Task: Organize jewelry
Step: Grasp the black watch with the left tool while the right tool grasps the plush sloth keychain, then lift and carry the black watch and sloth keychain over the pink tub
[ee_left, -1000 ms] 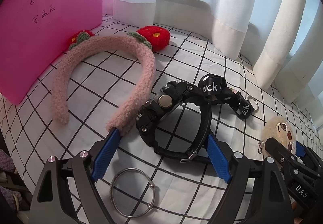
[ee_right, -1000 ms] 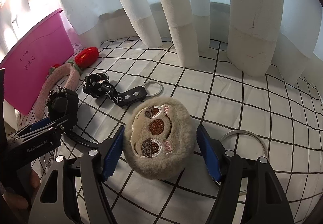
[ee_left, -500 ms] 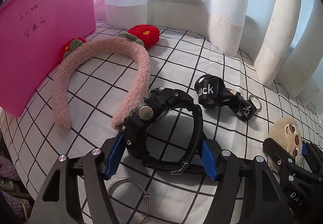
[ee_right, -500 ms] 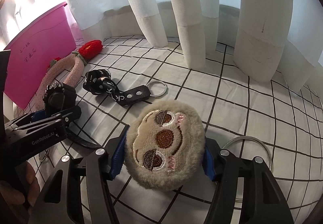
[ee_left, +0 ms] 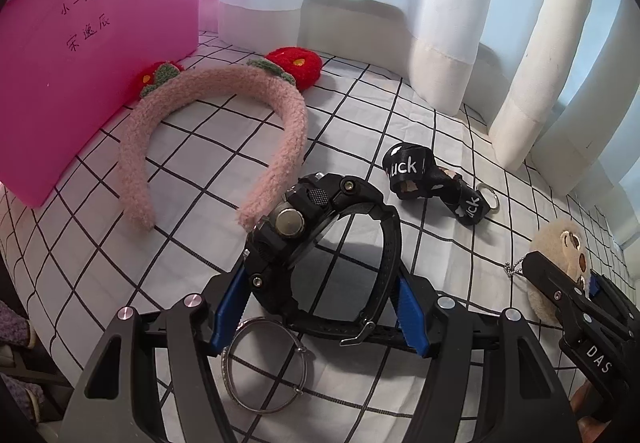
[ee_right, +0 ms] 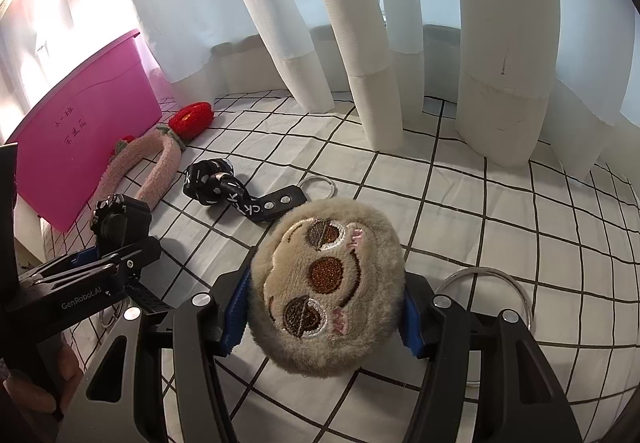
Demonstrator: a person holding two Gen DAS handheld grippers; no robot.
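**Mara:** Left wrist view had the black watch [ee_left: 320, 255] right between the blue pads, the left gripper [ee_left: 320, 303] pinching it across the strap, one pad on each side. It was lifted a little off the checked sheet [ee_left: 400, 115], its shadow lying under it.

**Jon:** And the right wrist view showed the plush sloth charm [ee_right: 326, 289] squeezed by the right gripper [ee_right: 320, 317], both pads sunk into the fur.

**Mara:** From my side only a slice of that charm showed, at the far right edge, with a bead chain trailing from it. What I got that you did not was the silver bangle [ee_left: 266, 365] lying on the sheet just under the left finger.

**Jon:** Mine had another metal hoop [ee_right: 486, 285] behind the right finger instead. The black lanyard [ee_right: 240, 195] lay beyond the charm, its key ring [ee_right: 318, 185] at the near end.

**Mara:** Further out lay the pink fuzzy headband [ee_left: 212, 139], with red knitted flowers at its top, one end nearly touching the watch.

**Jon:** Behind that stood the pink bin [ee_left: 92, 83], handwriting on its side, and white curtains [ee_right: 400, 23] hung down to the sheet all along the back.
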